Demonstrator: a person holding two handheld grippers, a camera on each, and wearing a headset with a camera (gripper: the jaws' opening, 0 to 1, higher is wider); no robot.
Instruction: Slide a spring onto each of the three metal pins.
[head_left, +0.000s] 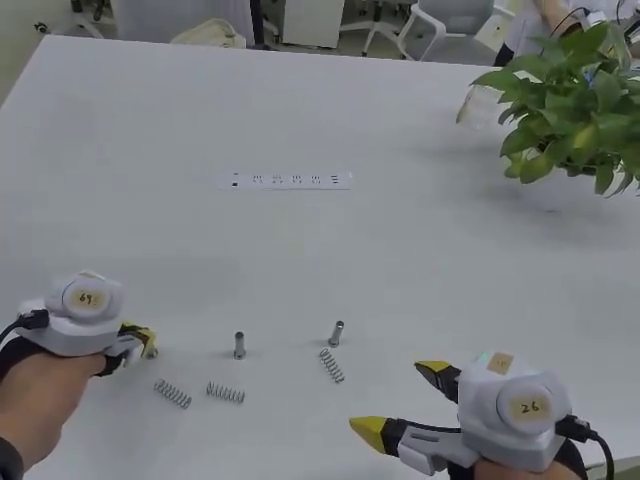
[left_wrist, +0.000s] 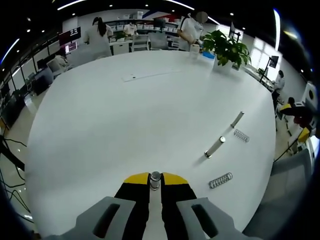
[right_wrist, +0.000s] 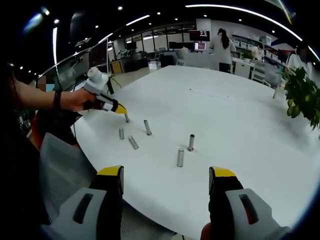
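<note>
Currently the left gripper (head_left: 145, 341) has its fingers closed on an upright metal pin (left_wrist: 155, 176) near the front edge of the surface (head_left: 300, 250); the right gripper (right_wrist: 166, 172) is open. Probably best to grip the nearest spring (right_wrist: 180, 157) midway, with its bore in line with the pin.

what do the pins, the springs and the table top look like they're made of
Pins: likely steel; grey with a dull sheen and brighter caps. Springs: thin metal wire, wound in silvery open coils. Table: smooth matte white top, perhaps laminate or painted board; the look leaves that open.
</note>
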